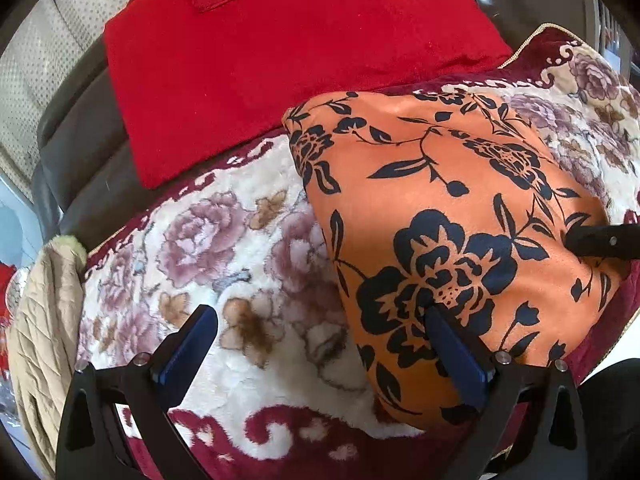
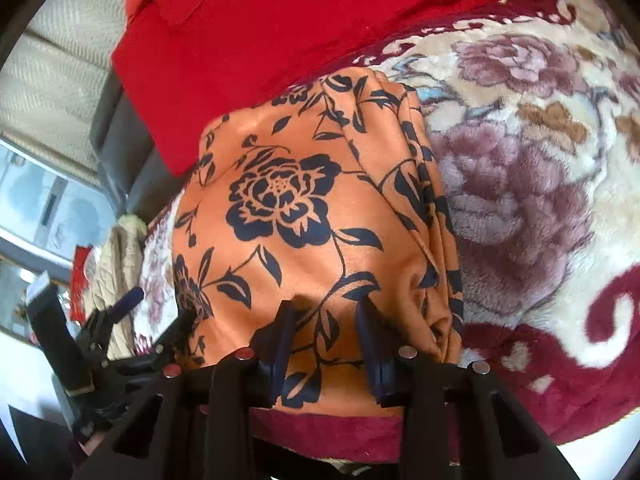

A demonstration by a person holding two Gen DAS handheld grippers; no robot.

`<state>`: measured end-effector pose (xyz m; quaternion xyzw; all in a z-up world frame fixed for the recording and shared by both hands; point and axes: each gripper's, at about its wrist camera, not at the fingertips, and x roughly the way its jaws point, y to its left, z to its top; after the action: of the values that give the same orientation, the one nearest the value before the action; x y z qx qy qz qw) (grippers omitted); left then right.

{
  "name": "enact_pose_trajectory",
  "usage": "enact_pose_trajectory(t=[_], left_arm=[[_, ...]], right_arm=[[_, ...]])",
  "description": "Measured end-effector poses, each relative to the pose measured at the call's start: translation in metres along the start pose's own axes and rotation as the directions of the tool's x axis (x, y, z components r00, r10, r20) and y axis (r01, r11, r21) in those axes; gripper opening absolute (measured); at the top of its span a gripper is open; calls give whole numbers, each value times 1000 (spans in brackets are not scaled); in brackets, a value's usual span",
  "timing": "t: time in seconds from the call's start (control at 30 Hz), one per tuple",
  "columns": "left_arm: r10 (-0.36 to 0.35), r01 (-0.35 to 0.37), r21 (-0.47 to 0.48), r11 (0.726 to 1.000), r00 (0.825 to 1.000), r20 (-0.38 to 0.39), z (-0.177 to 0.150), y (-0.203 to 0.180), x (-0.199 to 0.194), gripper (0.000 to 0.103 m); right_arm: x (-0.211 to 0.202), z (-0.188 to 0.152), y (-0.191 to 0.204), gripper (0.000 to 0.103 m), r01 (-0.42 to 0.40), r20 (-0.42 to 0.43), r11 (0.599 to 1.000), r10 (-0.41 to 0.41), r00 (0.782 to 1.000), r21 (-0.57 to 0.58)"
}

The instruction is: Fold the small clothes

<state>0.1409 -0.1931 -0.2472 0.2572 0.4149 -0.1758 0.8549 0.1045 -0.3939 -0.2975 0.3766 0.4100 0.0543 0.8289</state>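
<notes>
An orange garment with a black flower print (image 1: 448, 216) lies folded on a plush floral blanket (image 1: 224, 240). My left gripper (image 1: 320, 316) is open, wide; its right finger rests on the garment's left edge, its left finger over the blanket. The right gripper's finger shows at the right edge of the left wrist view (image 1: 600, 242). In the right wrist view the garment (image 2: 304, 216) fills the middle. My right gripper (image 2: 326, 306) is open, with both fingers pressed onto the garment's near part and fabric between them. The left gripper shows at lower left (image 2: 156, 320).
A red cushion or cloth (image 1: 280, 60) lies behind the garment, also in the right wrist view (image 2: 280, 32). A beige quilted cloth (image 1: 44, 320) hangs at the left edge of the blanket. A dark sofa back (image 1: 80, 136) runs behind.
</notes>
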Motion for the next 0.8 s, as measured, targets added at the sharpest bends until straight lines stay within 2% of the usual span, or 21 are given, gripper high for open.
enact_pose_trajectory(t=[0.23, 0.37, 0.53, 0.7, 0.8], left_arm=[[11, -11, -12, 1000, 1000, 10, -2, 2, -10, 103], [8, -8, -18, 1000, 1000, 27, -6, 1, -15, 103], [-1, 1, -17, 1000, 999, 43, -10, 0, -10, 103], [-6, 8, -24, 1000, 999, 49, -9, 0, -7, 103], [-9, 10, -28, 1000, 999, 50, -9, 0, -6, 103]], right_arm=[[-26, -4, 12, 39, 9, 26, 1000, -9, 1000, -15], [-34, -14, 20, 39, 58, 9, 998, -58, 998, -35], [-8, -15, 5, 38, 103, -40, 995, -103, 994, -2], [0, -13, 7, 38, 123, -28, 992, -123, 992, -23], [1, -13, 6, 38, 106, -29, 994, -106, 994, -9]])
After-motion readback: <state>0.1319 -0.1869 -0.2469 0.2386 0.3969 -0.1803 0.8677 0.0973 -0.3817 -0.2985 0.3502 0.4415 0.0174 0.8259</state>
